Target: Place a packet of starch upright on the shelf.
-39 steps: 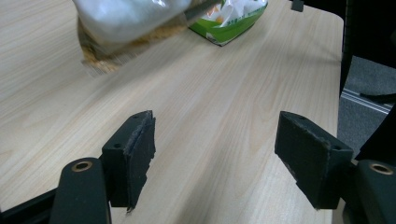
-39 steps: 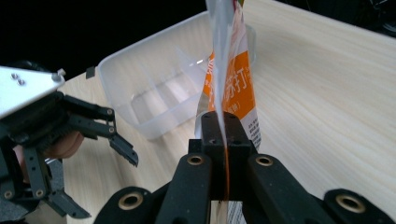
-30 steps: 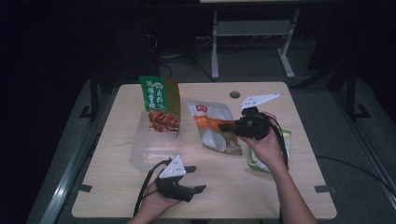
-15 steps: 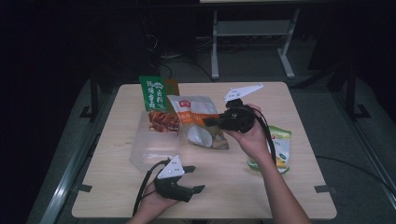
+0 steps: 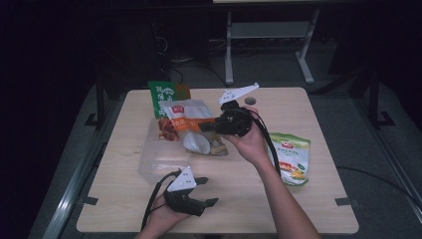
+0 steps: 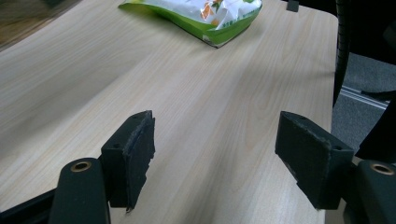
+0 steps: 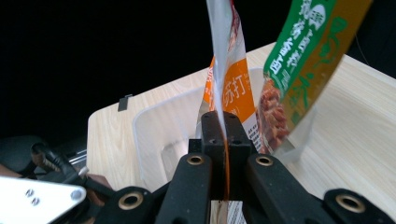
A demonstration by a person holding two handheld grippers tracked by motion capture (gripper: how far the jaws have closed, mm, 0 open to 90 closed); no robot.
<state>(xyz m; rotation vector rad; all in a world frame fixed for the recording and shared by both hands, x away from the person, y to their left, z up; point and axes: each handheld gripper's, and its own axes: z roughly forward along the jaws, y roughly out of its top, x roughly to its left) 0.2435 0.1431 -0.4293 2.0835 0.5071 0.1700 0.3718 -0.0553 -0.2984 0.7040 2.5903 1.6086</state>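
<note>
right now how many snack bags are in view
3: a dark green bag standing in the clear plastic box, an orange-and-white bag clamped in the right gripper, a light green bag flat on the table.

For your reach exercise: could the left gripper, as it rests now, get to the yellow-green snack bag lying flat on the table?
Probably yes. The left gripper has open, empty jaws, and bare table lies between them and the yellow-green snack bag. The right gripper holds its orange-and-white pouch off to the side.

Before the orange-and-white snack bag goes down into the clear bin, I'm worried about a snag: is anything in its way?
Partly. The right tongs hold the orange-and-white bag above the clear bin. The green bag already stands in the bin's far end; the near part looks open.
</note>
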